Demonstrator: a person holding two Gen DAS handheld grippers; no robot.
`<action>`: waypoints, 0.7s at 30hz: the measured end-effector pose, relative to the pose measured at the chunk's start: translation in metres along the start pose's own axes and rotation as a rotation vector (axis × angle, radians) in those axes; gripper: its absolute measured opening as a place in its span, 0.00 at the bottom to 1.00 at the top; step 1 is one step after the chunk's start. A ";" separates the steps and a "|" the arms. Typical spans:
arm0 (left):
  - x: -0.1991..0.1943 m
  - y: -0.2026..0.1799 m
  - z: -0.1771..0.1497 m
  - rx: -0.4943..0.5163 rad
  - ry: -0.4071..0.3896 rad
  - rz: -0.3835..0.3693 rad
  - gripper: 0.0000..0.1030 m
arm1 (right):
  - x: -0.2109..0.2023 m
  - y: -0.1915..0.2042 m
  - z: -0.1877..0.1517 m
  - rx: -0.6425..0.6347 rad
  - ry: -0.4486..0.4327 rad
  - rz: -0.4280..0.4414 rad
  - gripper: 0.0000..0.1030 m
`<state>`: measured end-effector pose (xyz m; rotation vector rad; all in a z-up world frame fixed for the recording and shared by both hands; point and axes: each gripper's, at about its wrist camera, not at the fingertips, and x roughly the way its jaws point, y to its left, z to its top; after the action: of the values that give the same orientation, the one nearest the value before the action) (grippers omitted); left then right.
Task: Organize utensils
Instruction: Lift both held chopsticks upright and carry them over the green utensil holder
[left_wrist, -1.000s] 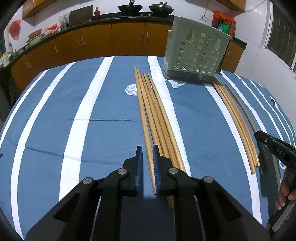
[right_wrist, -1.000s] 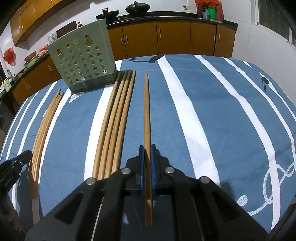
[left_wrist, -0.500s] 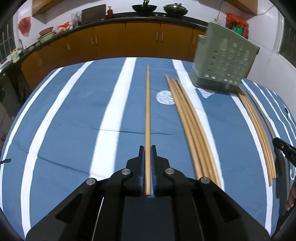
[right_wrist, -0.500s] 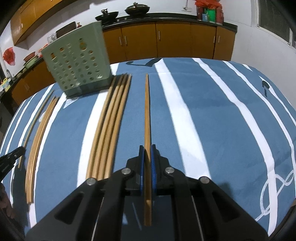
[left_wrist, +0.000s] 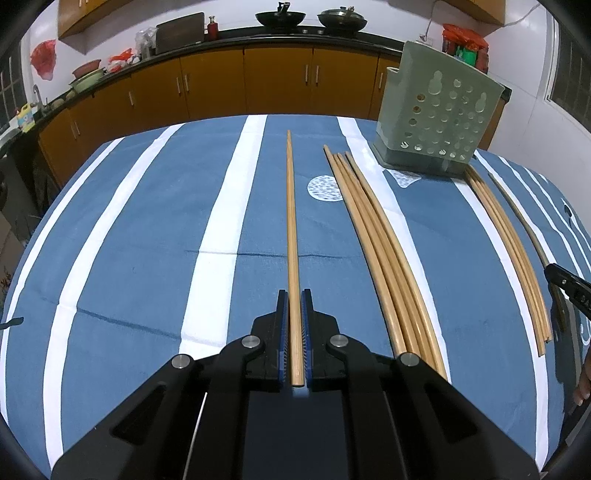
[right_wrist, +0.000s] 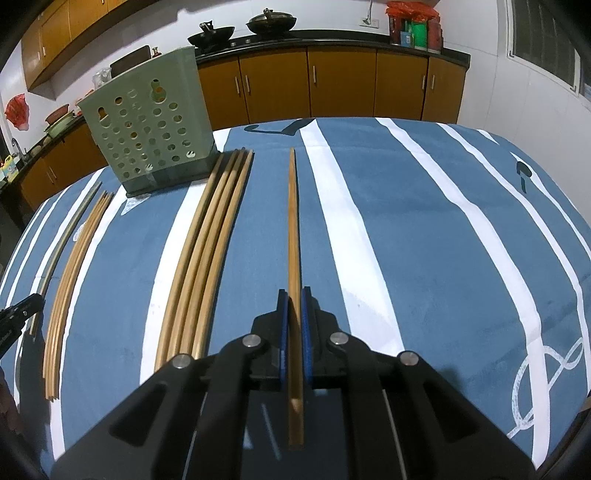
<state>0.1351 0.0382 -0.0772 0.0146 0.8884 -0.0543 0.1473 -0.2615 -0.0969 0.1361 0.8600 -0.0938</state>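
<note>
Both grippers clamped, one chopstick each: left gripper (left_wrist: 294, 299) on a chopstick (left_wrist: 291, 221), right gripper (right_wrist: 294, 297) on another (right_wrist: 293, 229). Green holder (left_wrist: 439, 125) sits ahead-right of my left gripper, ahead-left of my right. I'd lift clear of the bench (left_wrist: 129, 229), tilt tips down, then drop in squarely.

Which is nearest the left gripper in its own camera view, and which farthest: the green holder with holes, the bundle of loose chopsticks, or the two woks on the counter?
1. Bundle of loose chopsticks: just right of the left gripper, on the tablecloth.
2. Green holder with holes: far right end of the table.
3. Two woks: on the back counter, beyond the table.
</note>
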 end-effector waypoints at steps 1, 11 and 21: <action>0.000 -0.001 0.000 0.003 0.000 0.004 0.07 | 0.000 0.000 0.001 -0.006 0.001 -0.001 0.08; -0.049 0.011 0.034 -0.017 -0.163 -0.006 0.07 | -0.049 -0.010 0.036 0.025 -0.129 0.047 0.08; -0.097 0.027 0.078 -0.070 -0.327 -0.021 0.07 | -0.099 -0.015 0.073 0.042 -0.287 0.062 0.08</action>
<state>0.1355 0.0661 0.0471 -0.0675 0.5626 -0.0439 0.1355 -0.2847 0.0239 0.1835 0.5676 -0.0711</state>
